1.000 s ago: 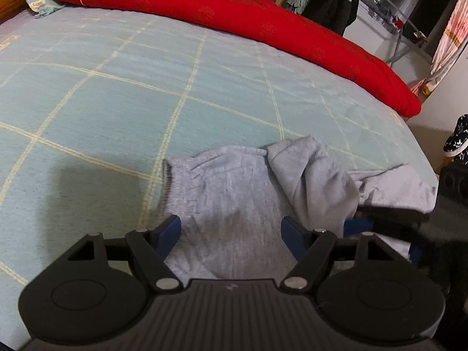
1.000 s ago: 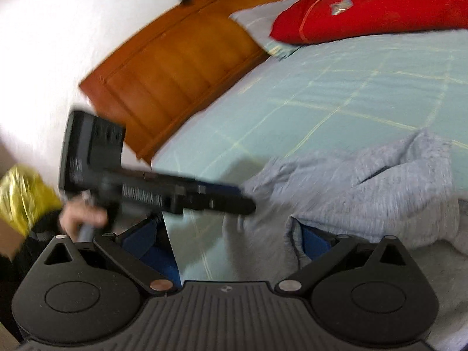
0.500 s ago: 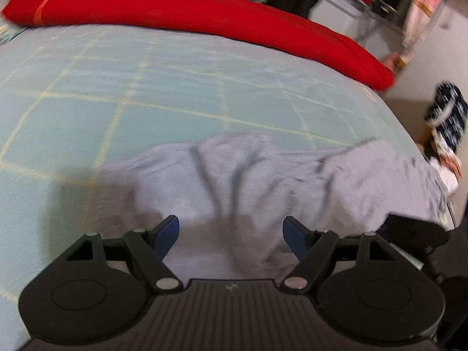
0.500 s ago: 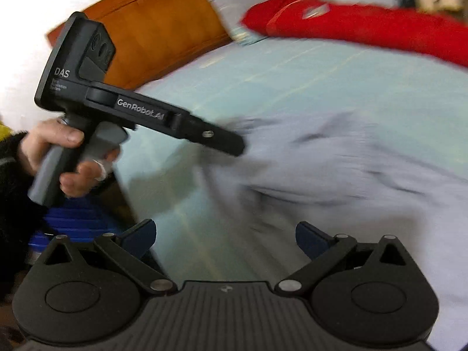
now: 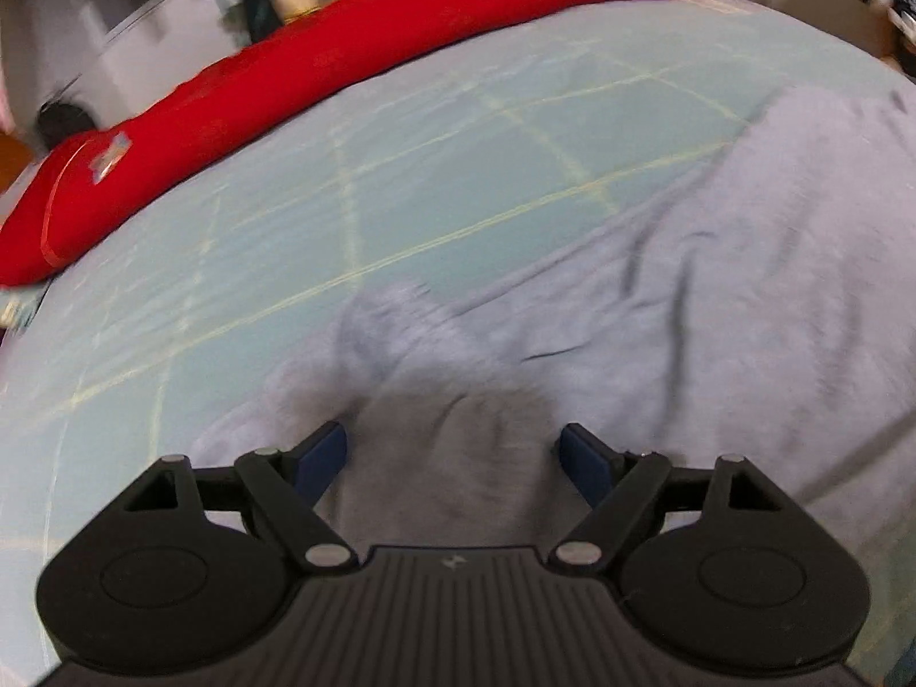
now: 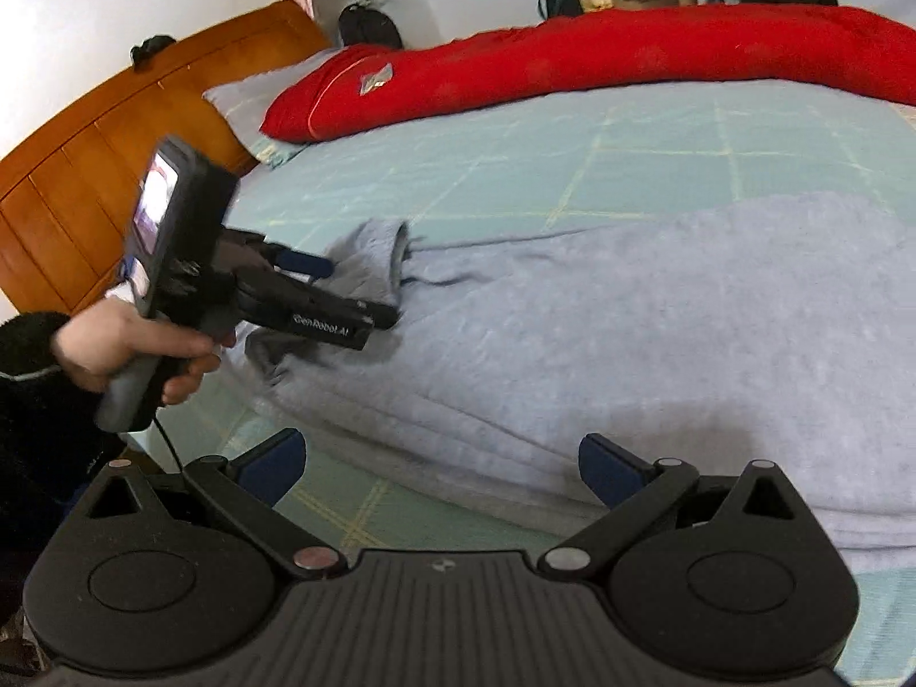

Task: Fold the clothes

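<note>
Your left gripper (image 5: 453,461) has its jaws spread wide; they have just been opening, with a bunched ridge of the grey garment (image 5: 715,297) lying between the blue pads (image 5: 320,458) but not pinched by them. From the right wrist view, your left hand (image 6: 123,352) grips that tool's handle at the garment's cuffed end, near the bed's left edge. Your right gripper (image 6: 439,466) is also released, its jaws wide apart and low over the near folded edge of the grey garment, holding nothing. The garment is spread across the near half of the pale green checked bedsheet (image 6: 630,137), its near edge stacked in several layers. Beyond it a long red quilt (image 6: 601,66) runs along the far side of the bed, with a pillow (image 6: 246,94) against the wooden headboard (image 6: 103,154).
</note>
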Motion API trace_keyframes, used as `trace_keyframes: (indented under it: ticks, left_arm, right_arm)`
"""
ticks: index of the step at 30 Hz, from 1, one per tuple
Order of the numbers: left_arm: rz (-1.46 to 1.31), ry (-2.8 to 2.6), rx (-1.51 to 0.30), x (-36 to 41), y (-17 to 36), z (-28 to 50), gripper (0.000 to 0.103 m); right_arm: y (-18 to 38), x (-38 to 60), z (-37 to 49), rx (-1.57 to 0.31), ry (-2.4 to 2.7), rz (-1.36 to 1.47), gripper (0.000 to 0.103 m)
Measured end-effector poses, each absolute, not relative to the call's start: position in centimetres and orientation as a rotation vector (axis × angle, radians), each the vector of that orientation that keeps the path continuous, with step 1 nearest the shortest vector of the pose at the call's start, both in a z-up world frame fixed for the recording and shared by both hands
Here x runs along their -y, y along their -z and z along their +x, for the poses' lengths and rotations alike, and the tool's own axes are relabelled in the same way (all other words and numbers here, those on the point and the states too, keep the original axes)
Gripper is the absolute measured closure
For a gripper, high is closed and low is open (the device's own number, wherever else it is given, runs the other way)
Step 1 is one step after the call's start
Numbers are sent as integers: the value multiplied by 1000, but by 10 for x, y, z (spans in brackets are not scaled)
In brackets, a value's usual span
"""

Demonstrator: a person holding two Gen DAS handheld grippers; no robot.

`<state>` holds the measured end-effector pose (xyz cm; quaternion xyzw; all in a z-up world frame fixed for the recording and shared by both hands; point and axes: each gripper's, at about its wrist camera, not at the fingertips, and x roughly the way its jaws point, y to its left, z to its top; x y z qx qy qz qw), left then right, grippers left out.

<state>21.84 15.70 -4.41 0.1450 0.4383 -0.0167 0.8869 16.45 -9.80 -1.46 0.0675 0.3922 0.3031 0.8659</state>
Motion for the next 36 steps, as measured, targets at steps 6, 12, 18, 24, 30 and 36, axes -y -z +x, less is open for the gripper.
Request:
trace_keyframes:
  ticks: [6, 12, 18, 24, 30, 36]
  left_arm:
    - [173, -63, -877, -215, 19, 183, 21]
    - [27, -153, -925, -266, 17, 159, 20]
    - [38, -96, -898, -262, 17, 156, 20]
    - [237, 43, -857, -202, 23, 180, 20]
    - [430, 34, -856, -158, 46, 210, 19]
    - [338, -90, -807, -195, 33, 202, 18]
  right_arm:
    - [21, 107, 165, -805, -641, 164, 0]
    - [30, 110, 165, -818, -665, 188, 0]
    - [31, 114, 164, -815, -664, 195, 0]
    - [30, 112, 164, -815, -663, 182, 0]
    - [28, 113, 164, -811, -657, 178, 0]
    - [27, 120, 163, -802, -637, 174, 0]
